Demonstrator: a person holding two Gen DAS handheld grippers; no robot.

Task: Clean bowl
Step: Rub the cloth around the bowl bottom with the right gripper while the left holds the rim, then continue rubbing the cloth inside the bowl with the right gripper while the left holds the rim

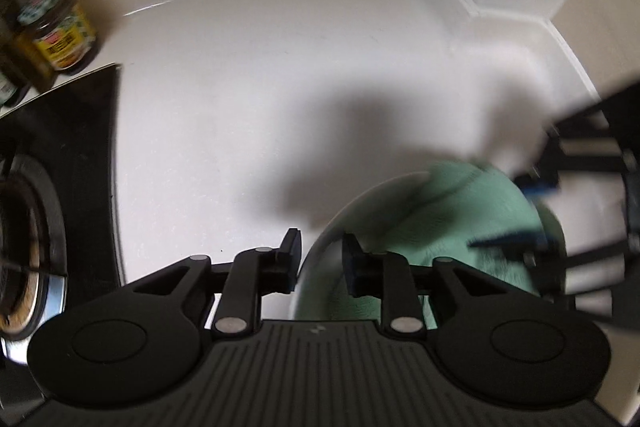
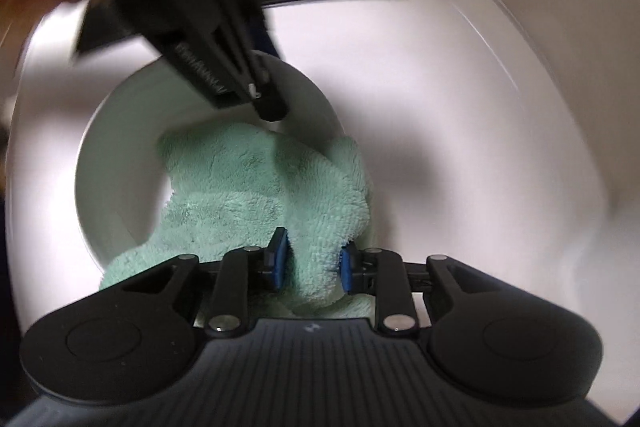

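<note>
A white bowl [image 2: 112, 163] sits on the white counter, and its rim [image 1: 360, 203] also shows in the left wrist view. A green fluffy cloth [image 2: 248, 187] lies inside it and also shows in the left wrist view [image 1: 460, 211]. My right gripper [image 2: 312, 263] is shut on a fold of the cloth over the bowl. My left gripper [image 1: 320, 259] is shut on the bowl's rim, one finger outside and one inside. It also shows in the right wrist view [image 2: 272, 107] at the bowl's far rim. The right gripper [image 1: 516, 211] appears blurred in the left wrist view.
A black stove top with a burner [image 1: 28, 239] lies at the left. Jars with yellow labels [image 1: 60, 31] stand at the back left by the wall. The white counter [image 1: 260, 67] stretches to the back wall and corner.
</note>
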